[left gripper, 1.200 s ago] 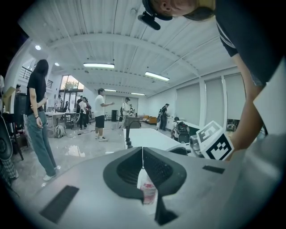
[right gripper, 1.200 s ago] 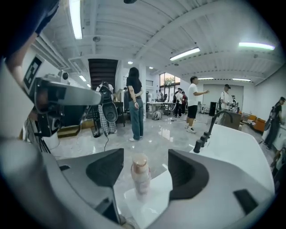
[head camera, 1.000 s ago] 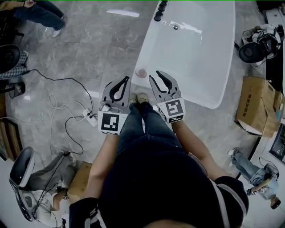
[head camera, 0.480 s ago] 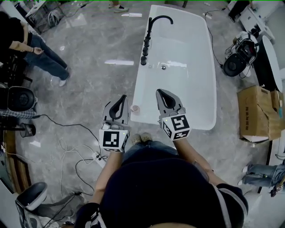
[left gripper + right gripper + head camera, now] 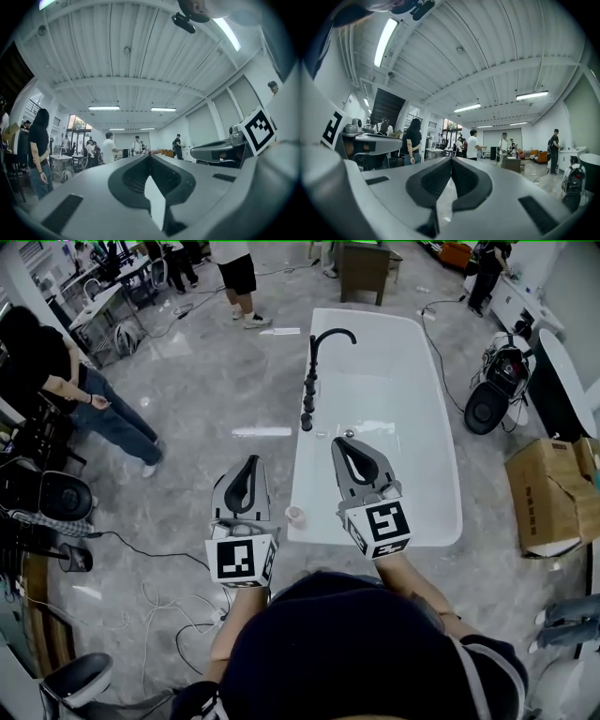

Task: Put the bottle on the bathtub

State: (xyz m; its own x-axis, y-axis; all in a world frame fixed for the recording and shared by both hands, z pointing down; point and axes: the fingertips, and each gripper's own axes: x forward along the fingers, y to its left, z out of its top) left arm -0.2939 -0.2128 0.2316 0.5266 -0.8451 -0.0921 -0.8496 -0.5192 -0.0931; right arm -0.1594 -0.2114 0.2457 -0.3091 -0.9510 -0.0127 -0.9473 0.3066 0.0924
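Note:
A small pale bottle (image 5: pixel 294 515) stands on the near left corner of the white bathtub's rim (image 5: pixel 375 538). My left gripper (image 5: pixel 251 462) hangs just left of the bottle and above it, jaws shut and empty. My right gripper (image 5: pixel 338 442) is over the tub's near end, also shut with nothing in it. In the left gripper view the left gripper (image 5: pixel 149 155) points level across the room, its jaws meeting at the tip. The right gripper view shows the right gripper (image 5: pixel 451 158) the same way. Neither gripper view shows the bottle or the tub.
A black faucet (image 5: pixel 319 352) rises from the tub's left rim. A cardboard box (image 5: pixel 553 493) sits to the right, a black bag (image 5: pixel 492 399) beyond it. Cables (image 5: pixel 159 610) trail on the floor at lower left. People (image 5: pixel 103 409) stand at the left and far end.
The head view has drawn back and tilted up, so the whole tub now shows. Both grippers stay shut and have lifted to point level. The bottle stays on the rim.

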